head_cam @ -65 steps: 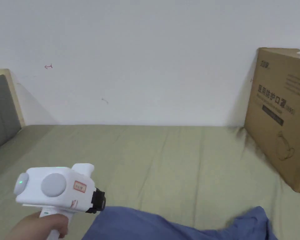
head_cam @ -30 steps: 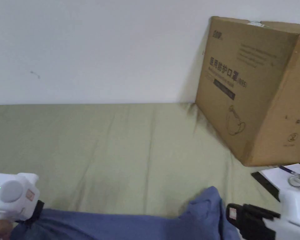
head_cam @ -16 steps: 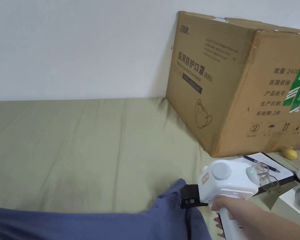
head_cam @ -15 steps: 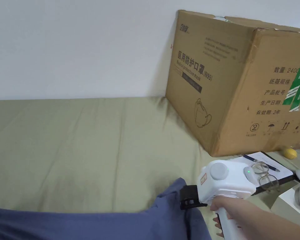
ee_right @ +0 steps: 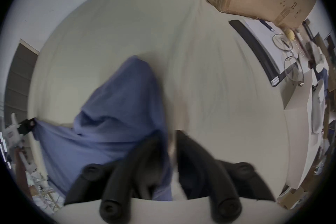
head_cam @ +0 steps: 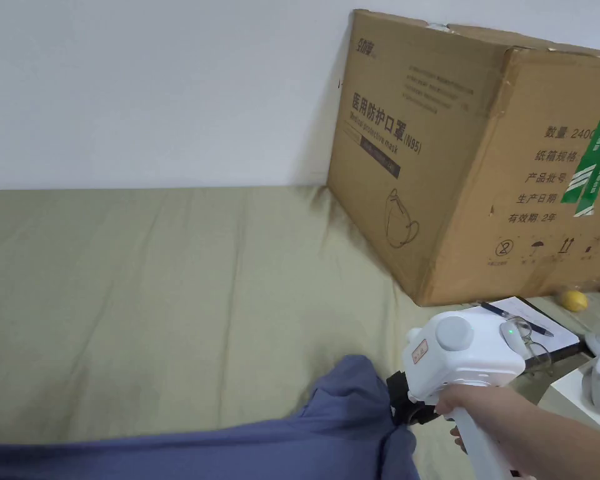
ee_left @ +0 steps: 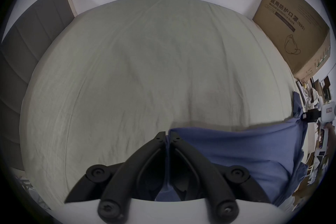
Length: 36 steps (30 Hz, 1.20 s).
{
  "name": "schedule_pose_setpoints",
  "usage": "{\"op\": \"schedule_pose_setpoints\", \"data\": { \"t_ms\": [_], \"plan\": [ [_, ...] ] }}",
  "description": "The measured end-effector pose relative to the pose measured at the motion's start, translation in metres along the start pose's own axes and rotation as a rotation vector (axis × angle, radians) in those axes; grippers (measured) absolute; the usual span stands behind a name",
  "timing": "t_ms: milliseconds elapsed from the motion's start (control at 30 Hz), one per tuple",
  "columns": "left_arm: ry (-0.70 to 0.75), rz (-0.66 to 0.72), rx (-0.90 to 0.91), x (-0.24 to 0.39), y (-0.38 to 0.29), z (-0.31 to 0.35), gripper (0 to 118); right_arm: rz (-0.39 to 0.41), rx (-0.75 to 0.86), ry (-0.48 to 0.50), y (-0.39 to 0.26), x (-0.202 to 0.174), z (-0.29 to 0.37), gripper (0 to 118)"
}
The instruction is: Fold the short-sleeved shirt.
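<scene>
Currently, head view: the shirt (head_cam: pixel 330 431), blue, is held stretched low over the bed (head_cam: pixel 167 281), its far edge running across the bottom of frame. The right tool (head_cam: pixel 397 400) is seen pressed into a bunched corner of the fabric; jaw state cannot be confirmed from this angle, since the tips are buried in cloth. Risk: clipboard (head_cam: pixel 542 334) w/ pen and glasses (head_cam: pixel 530 340) lies just beside the right hand (head_cam: pixel 474 400); a wide swing during the fold could sweep them. The cardboard box (head_cam: pixel 480 156) stands near, so the lay-down area to the right is limited. Most of the garment is cut off below the frame.

Left gripper view: the left tool (ee_left: pixel 167 137) is closed on the shirt's edge, w/ fabric passing between both jaws. The cloth spans taut toward the right tool at far right. Risk: only a thin edge appears pinched near the tips; added tension could pull it free, and the shirt would drop in a heap. The garment's lower part is hidden under the tool body.

Right gripper view: the frame is motion-blurred. The right tool's jaws are seen nearly together on gathered cloth; a firm grip is judged likely. Risk: the corner is bunched, not flat, so a crooked fold line may result. Sleeves and collar cannot be made out, so shirt orientation is unknown.
</scene>
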<state>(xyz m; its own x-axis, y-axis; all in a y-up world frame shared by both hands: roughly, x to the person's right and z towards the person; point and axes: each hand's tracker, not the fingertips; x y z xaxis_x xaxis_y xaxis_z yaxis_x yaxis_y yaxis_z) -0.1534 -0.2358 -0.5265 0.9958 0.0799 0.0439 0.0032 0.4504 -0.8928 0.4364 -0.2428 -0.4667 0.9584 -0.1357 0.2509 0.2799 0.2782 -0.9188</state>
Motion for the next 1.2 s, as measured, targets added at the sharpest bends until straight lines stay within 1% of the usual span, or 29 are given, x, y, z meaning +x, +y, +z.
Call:
{"op": "schedule_pose_setpoints", "data": {
  "t_ms": [33, 133, 267, 300, 400, 467, 500, 533, 600, 667, 733, 833, 900, 967, 1033, 1100, 1200],
  "plan": [
    [0.001, 0.002, 0.0, 0.0, -0.001, 0.002, 1, -0.004, 0.021, 0.038, -0.001, 0.002, 0.006, 1],
    [0.006, 0.003, 0.0, 0.001, -0.002, 0.011, 1, 0.019, 0.097, 0.077, -0.005, 0.009, 0.029, 0],
    [0.008, 0.011, 0.031, -0.001, -0.002, 0.035, 1, -0.007, 0.167, 0.204, -0.015, 0.019, 0.068, 0],
    [0.007, 0.011, 0.041, -0.002, -0.002, 0.044, 1, 0.002, 0.188, 0.24, -0.018, 0.02, 0.081, 0],
    [-0.005, 0.019, 0.079, -0.008, -0.004, 0.075, 1, 0.035, 0.264, 0.284, -0.032, 0.027, 0.122, 0],
    [-0.026, 0.022, 0.129, -0.01, -0.007, 0.104, 1, 0.033, 0.331, 0.326, -0.044, 0.027, 0.153, 0],
    [-0.033, 0.011, 0.159, -0.01, -0.008, 0.122, 1, 0.038, 0.357, 0.368, -0.05, 0.028, 0.171, 0],
    [-0.032, -0.001, 0.185, -0.01, -0.009, 0.14, 1, 0.046, 0.389, 0.375, -0.056, 0.027, 0.189, 0],
    [-0.057, -0.005, 0.239, -0.012, -0.014, 0.178, 1, 0.054, 0.435, 0.38, -0.066, 0.024, 0.222, 0],
    [-0.066, -0.009, 0.306, -0.014, -0.016, 0.22, 1, 0.085, 0.502, 0.372, -0.077, 0.018, 0.258, 0],
    [-0.082, -0.02, 0.367, -0.016, -0.017, 0.263, 1, 0.124, 0.564, 0.384, -0.086, 0.006, 0.296, 0],
    [-0.064, -0.042, 0.455, -0.016, -0.015, 0.322, 1, 0.191, 0.681, 0.379, -0.091, -0.01, 0.35, 0],
    [-0.069, -0.033, 0.515, -0.02, -0.012, 0.356, 1, 0.201, 0.749, 0.362, -0.09, -0.021, 0.383, 0],
    [-0.068, -0.017, 0.571, -0.02, -0.006, 0.384, 1, 0.193, 0.798, 0.367, -0.08, -0.03, 0.411, 0],
    [-0.064, -0.026, 0.603, -0.019, 0.005, 0.407, 1, 0.212, 0.817, 0.356, -0.065, -0.045, 0.437, 0],
    [-0.042, -0.04, 0.634, -0.014, 0.018, 0.421, 1, 0.256, 0.861, 0.298, -0.046, -0.061, 0.455, 0],
    [-0.029, -0.024, 0.665, -0.009, 0.048, 0.433, 1, 0.241, 0.902, 0.244, -0.01, -0.083, 0.476, 0]
  ]
}}
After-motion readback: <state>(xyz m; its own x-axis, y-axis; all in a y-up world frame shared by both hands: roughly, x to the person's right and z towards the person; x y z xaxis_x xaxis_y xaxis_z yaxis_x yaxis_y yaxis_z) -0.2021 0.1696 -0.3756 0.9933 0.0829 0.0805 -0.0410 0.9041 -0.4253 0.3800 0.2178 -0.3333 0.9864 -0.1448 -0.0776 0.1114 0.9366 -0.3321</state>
